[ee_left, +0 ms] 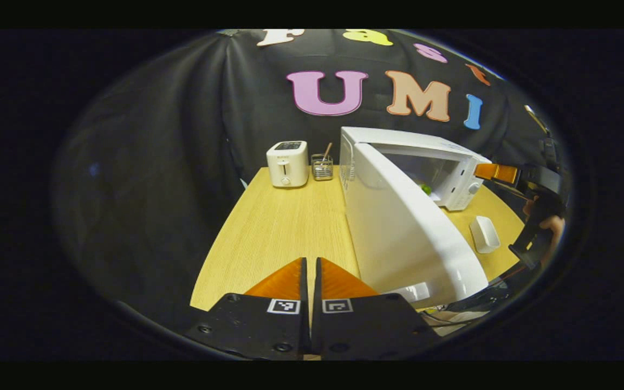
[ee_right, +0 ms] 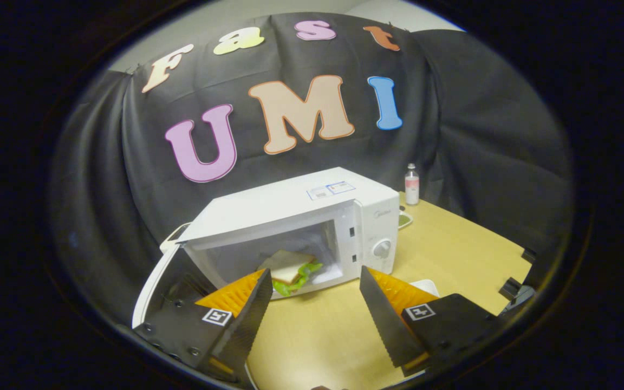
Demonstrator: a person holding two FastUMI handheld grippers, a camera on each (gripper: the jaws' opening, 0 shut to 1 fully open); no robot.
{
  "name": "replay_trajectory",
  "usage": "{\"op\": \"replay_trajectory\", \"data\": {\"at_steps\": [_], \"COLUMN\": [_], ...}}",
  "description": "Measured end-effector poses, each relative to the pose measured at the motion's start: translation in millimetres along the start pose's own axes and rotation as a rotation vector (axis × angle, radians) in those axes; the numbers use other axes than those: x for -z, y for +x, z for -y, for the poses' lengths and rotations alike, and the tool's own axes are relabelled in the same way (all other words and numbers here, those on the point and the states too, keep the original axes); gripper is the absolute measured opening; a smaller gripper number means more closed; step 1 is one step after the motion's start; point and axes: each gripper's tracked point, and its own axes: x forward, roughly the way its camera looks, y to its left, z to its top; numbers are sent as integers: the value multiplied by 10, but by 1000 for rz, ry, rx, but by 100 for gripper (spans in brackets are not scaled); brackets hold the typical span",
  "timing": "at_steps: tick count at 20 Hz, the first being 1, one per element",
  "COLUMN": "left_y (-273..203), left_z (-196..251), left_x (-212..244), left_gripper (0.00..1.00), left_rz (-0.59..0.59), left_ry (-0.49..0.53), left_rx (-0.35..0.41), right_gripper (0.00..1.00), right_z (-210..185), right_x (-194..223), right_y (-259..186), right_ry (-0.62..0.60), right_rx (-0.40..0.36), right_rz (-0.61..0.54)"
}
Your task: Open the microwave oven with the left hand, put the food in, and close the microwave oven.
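The white microwave (ee_right: pixel 290 208) stands on the wooden table with its door (ee_right: pixel 152 284) swung wide open to the left. A sandwich with green lettuce (ee_right: pixel 289 271) lies inside the cavity. My right gripper (ee_right: pixel 314 295) is open and holds nothing, a little in front of the opening. In the left gripper view the open door (ee_left: pixel 398 233) juts toward me, and a bit of green food (ee_left: pixel 426 189) shows inside the microwave (ee_left: pixel 426 149). My left gripper (ee_left: pixel 310 271) is shut on nothing, over the table just left of the door's outer face. The right gripper (ee_left: pixel 499 173) shows near the microwave's control panel.
A white toaster (ee_left: pixel 287 163) and a wire utensil holder (ee_left: pixel 322 167) stand at the table's back. A small white dish (ee_left: pixel 484 234) lies right of the microwave. A small bottle (ee_right: pixel 411 184) and a plate (ee_right: pixel 405 219) sit behind the microwave. A hand (ee_left: pixel 553 225) is at the right edge.
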Motion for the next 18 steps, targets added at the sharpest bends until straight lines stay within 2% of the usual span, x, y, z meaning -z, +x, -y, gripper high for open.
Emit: {"op": "replay_trajectory", "data": {"at_steps": [8,12,18], "left_y": [38,49,109], "left_z": [343,540,974], "left_x": [-45,-111,-58], "left_gripper": [1,1,1], "left_rz": [14,32,-4], "left_ry": [74,109,114], "left_rx": [88,138,258], "right_gripper": [99,99,100], "right_z": [370,695,1229], "right_x": [113,189,177], "right_y": [-543,-842,-1196], "right_ry": [30,50,85], "right_rx": [79,151,262], "right_rz": [-6,-22,-20]}}
